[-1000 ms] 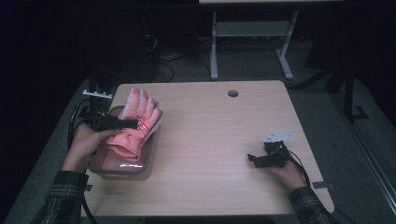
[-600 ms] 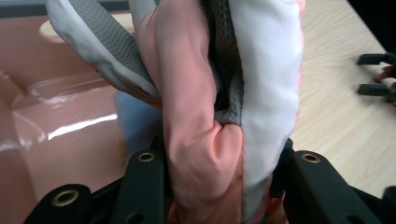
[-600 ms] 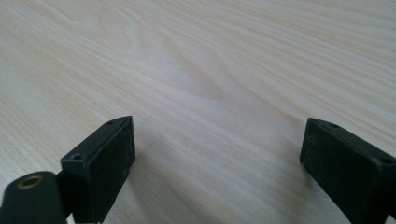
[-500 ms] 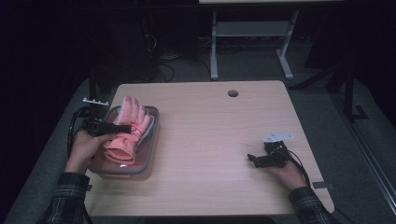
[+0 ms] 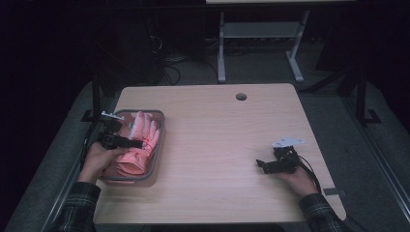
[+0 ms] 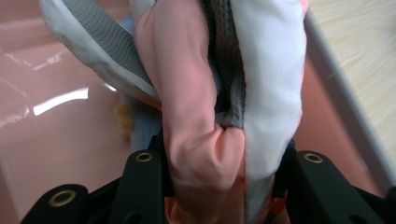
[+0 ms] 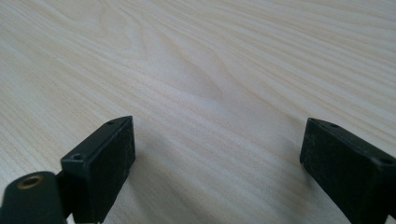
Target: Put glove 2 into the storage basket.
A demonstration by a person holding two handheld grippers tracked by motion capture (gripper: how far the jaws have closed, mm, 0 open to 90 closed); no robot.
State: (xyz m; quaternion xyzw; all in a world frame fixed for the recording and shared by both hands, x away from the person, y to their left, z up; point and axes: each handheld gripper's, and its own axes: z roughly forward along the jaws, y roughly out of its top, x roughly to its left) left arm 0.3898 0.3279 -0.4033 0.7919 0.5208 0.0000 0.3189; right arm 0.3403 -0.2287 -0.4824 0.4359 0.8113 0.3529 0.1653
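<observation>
The right tongs rested low over bare desk, jaws wide apart with nothing between them. The left tongs were clamped on a pink-and-white glove, which lay in the clear plastic tray by the desk's left edge, tray walls close around it. Farther back sat a cable hole.

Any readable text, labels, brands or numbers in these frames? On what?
None readable.
Glove: pink, white and grey panels, no print or tag showing.
Tray: clear pink plastic, no marking visible.
Left gripper, clamped on the glove, and right gripper, jaws apart: plain black jaws, no lettering.
Table: bare wood grain, no sticker.
Background in the high view: too dark to tell.
</observation>
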